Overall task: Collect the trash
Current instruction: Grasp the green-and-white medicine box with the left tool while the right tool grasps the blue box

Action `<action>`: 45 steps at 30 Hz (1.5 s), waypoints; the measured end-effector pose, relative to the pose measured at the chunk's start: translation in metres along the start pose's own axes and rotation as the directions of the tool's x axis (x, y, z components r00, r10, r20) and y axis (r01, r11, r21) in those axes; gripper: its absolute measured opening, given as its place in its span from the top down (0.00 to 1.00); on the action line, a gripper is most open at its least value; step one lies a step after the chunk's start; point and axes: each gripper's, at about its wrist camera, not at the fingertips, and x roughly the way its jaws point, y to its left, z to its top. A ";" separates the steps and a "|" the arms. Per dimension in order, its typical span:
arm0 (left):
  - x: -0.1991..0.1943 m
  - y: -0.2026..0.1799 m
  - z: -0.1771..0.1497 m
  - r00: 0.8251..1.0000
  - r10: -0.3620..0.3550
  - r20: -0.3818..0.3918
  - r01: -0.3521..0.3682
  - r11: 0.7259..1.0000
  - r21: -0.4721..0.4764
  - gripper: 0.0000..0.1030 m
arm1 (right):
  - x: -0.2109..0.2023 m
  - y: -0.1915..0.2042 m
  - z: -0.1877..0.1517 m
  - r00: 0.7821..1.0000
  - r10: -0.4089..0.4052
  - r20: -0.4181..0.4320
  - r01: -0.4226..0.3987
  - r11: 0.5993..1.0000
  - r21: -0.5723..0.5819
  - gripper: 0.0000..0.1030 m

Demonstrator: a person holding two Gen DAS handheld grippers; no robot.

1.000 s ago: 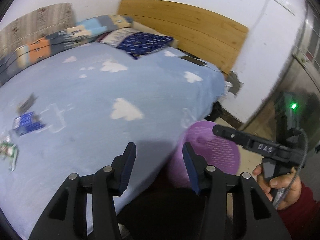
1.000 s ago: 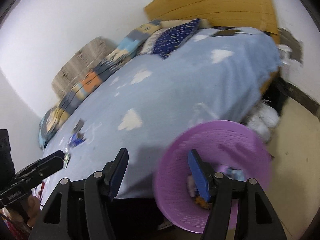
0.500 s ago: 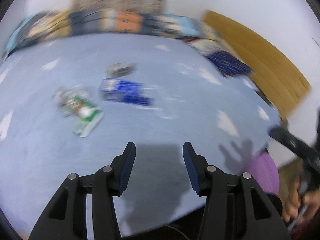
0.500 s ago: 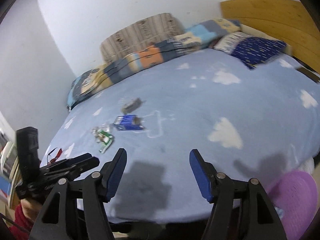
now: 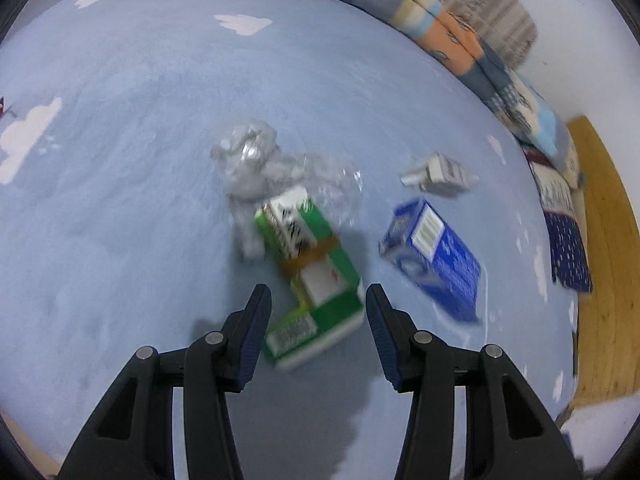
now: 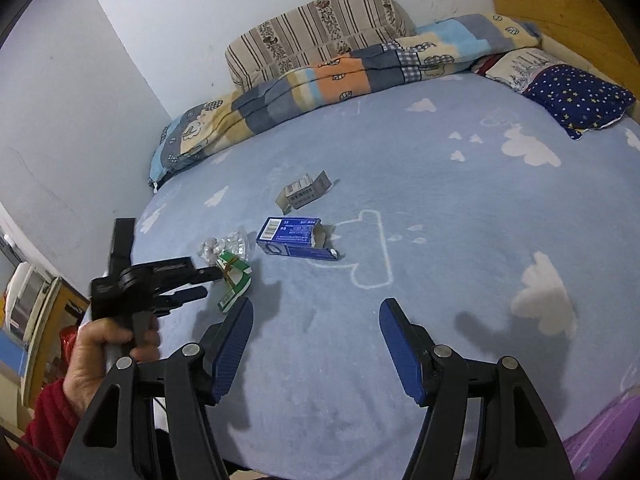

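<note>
Blue bedding printed with white clouds [image 6: 440, 184] covers a wide bed, a patchwork quilt [image 6: 320, 84] bunched along the far wall. Four bits of trash lie close together mid-bed: a green and white carton [image 5: 310, 276], crumpled clear plastic [image 5: 256, 164] touching its far end, a blue box [image 5: 434, 254] just beside it, and a small grey box [image 5: 440, 174] further off.

Above the green carton hangs the left gripper [image 5: 316, 316], jaws spread and pointing steeply down, nothing pinched — the carton's near end shows between them. Well back from the trash, the right gripper [image 6: 316, 344] has its jaws spread wider, empty. A purple basket [image 6: 604, 440] peeks in at the bed's edge.

Likely risks: the soft cover could let the carton sink or tip as the jaws close, and the clinging plastic may drag along — or drop off on the way to the basket.
</note>
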 end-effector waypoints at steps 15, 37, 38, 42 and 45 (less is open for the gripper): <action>0.022 -0.015 -0.004 0.994 0.099 0.045 -0.106 0.980 0.166 0.59 | 0.061 -0.002 0.037 0.996 0.034 -0.077 -0.034 0.999 -0.003 0.33; -0.092 0.009 -0.022 0.983 -0.018 0.181 -0.030 0.966 0.258 0.59 | 0.196 0.049 0.044 0.893 0.255 -0.371 -0.338 0.924 -0.179 0.33; -0.094 0.009 -0.022 0.980 -0.010 0.197 -0.043 0.964 0.261 0.59 | 0.192 0.054 0.040 0.905 0.224 -0.362 -0.317 0.921 -0.224 0.33; -0.097 0.014 -0.021 0.977 -0.004 0.212 -0.050 0.967 0.251 0.59 | 0.186 0.076 0.035 0.966 0.039 -0.256 -0.150 0.890 -0.430 0.31; -0.096 0.017 -0.022 0.977 0.011 0.214 -0.067 0.965 0.255 0.59 | 0.198 0.089 0.032 0.975 -0.020 -0.220 -0.095 0.861 -0.499 0.30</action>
